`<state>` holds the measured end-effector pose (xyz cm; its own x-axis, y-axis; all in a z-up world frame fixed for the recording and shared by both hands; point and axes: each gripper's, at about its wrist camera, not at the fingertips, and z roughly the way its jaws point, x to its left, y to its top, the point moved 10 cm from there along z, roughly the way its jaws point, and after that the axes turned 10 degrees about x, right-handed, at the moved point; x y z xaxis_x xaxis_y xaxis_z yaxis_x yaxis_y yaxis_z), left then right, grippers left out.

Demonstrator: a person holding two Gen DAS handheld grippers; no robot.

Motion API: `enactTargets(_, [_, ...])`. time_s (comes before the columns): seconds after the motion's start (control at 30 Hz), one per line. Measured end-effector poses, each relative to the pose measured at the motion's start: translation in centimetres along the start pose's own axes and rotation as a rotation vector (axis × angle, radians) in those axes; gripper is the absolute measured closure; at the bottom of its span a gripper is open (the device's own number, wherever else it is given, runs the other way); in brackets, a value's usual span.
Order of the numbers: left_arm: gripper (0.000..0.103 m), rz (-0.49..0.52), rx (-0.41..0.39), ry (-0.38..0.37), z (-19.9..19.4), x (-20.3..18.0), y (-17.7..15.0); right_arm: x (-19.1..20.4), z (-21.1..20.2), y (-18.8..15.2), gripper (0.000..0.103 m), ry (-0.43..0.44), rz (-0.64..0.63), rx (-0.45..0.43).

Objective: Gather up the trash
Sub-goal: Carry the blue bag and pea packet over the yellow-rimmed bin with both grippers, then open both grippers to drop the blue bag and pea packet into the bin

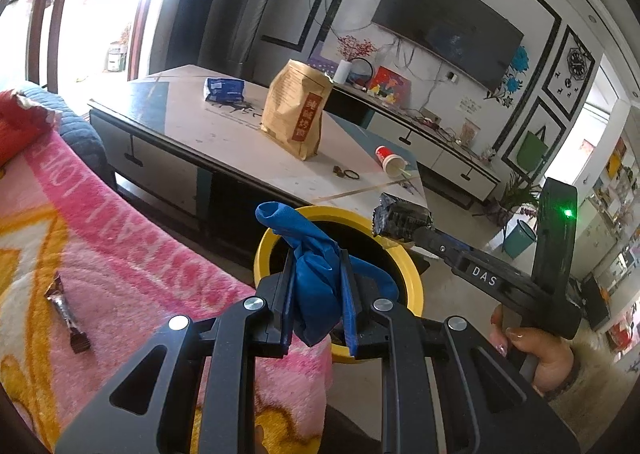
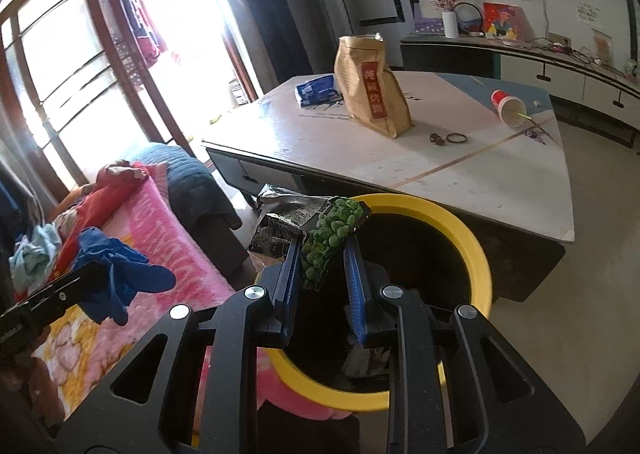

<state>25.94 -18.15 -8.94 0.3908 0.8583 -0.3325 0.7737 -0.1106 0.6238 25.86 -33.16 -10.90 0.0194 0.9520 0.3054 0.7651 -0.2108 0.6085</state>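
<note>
Blue glove (image 1: 316, 274): crumpled, pinched between the pads of my left gripper (image 1: 318, 294); its loose end flops above the jaws, over the near rim of the bin
Left gripper: jaws closed on the blue glove, pads pressing it from both sides
Snack wrapper (image 2: 328, 238): black foil with green peas printed on it, clamped in my right gripper (image 2: 322, 278); its crinkled upper end sticks out left, over the bin's rim
Right gripper: jaws closed down on the snack wrapper, which lies against the left pad; from my left wrist camera I see it reaching in from the right with the foil at its tip
Yellow bin (image 2: 476, 254): round, yellow rim, dark inside, standing on the floor between the sofa and the coffee table; both grippers sit at or over its mouth; some scraps lie at the bottom, too dim for me to name
Hand (image 1: 536, 350): a person's hand wraps the right gripper's handle
Coffee table (image 2: 500, 181): pale top, just behind the bin
Paper bag (image 1: 296, 109): brown, red label, upright on the table
Blue packet (image 1: 224, 89): flat on the table's far end
Red paper cup (image 1: 390, 161): on its side with a straw, near the table's right edge
Small wrapper (image 1: 68, 314): dark, lying on the pink blanket (image 1: 132, 238) to my left, well apart from the bin
</note>
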Motion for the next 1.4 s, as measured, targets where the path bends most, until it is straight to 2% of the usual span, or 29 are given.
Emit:
enactTargets(1.1, [0.084, 0.116, 0.097, -0.013, 8.6, -5.0, -1.0, -6.8, 2.7, -0.1, 0.086, -0.115, 0.094, 0.027])
enactTargets(1.4, [0.084, 0.138, 0.137, -0.002, 10.9, -5.5, -1.7, -7.6, 3.1, -0.4, 0.084, -0.112, 0.113, 0.034])
